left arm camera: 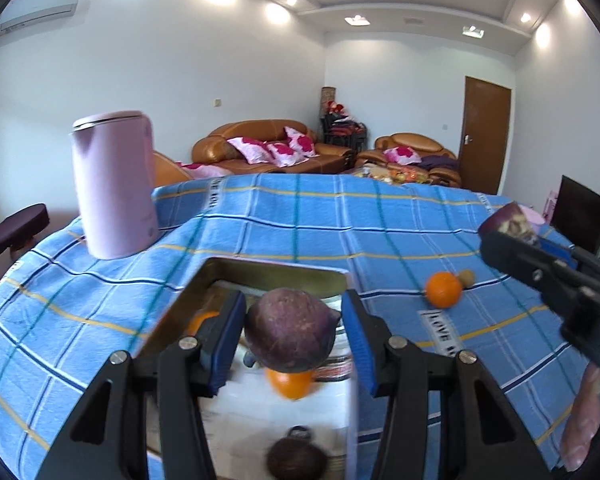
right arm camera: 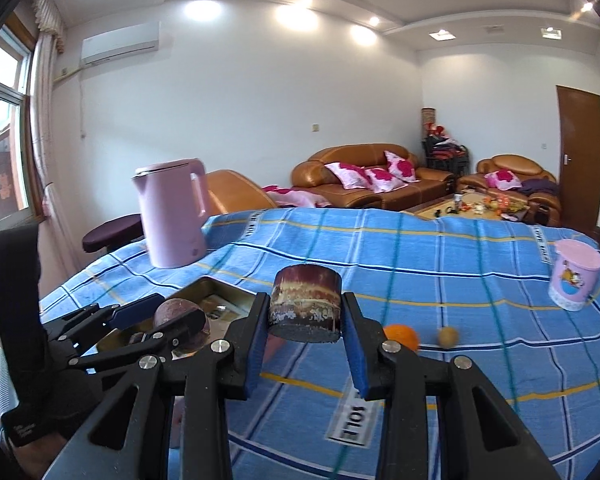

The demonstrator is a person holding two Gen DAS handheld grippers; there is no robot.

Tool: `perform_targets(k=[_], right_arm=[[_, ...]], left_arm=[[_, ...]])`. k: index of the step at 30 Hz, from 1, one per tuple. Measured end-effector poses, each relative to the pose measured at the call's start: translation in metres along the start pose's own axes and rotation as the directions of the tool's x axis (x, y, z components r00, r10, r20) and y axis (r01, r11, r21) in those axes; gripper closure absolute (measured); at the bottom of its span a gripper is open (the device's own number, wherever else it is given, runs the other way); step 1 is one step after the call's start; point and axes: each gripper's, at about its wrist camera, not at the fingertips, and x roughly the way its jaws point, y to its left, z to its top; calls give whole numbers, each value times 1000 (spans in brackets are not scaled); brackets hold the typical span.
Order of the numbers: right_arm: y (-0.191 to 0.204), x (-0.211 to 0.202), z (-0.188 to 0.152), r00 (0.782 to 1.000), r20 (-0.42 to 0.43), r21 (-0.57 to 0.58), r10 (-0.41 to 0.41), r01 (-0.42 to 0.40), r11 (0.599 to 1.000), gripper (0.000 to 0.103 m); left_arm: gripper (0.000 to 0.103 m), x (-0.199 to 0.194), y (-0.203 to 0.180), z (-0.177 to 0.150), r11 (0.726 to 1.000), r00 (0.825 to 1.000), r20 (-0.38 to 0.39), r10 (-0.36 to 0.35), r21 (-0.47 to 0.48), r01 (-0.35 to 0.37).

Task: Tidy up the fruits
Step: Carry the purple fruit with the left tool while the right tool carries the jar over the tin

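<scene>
My left gripper [left arm camera: 294, 336] is over the metal tray [left arm camera: 268, 270], its jaws wide apart. A round purple fruit [left arm camera: 290, 328] hangs between the pads without touching either. Below it in the tray lie an orange [left arm camera: 292, 384], another orange [left arm camera: 202, 318] at the left and a dark round fruit [left arm camera: 296, 458]. My right gripper [right arm camera: 305, 316] is shut on a dark red cylindrical piece of fruit [right arm camera: 306, 308], held above the cloth; it also shows in the left wrist view [left arm camera: 510, 220]. An orange [right arm camera: 402, 336] and a small brown fruit [right arm camera: 448, 336] lie on the blue checked cloth.
A pink kettle [right arm camera: 172, 216] stands at the table's back left, behind the tray [right arm camera: 204, 292]. A pink cup [right arm camera: 574, 280] stands at the right edge. The table is covered by blue checked cloth [right arm camera: 420, 256]. Sofas and a coffee table stand beyond.
</scene>
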Motion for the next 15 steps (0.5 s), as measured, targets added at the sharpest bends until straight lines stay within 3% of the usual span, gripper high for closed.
perform_targets(k=[15], right_arm=[[51, 27, -8, 989, -76, -78, 123, -129, 989, 66]], left_arm=[[52, 1, 48, -14, 996, 996, -58, 71, -44, -73]])
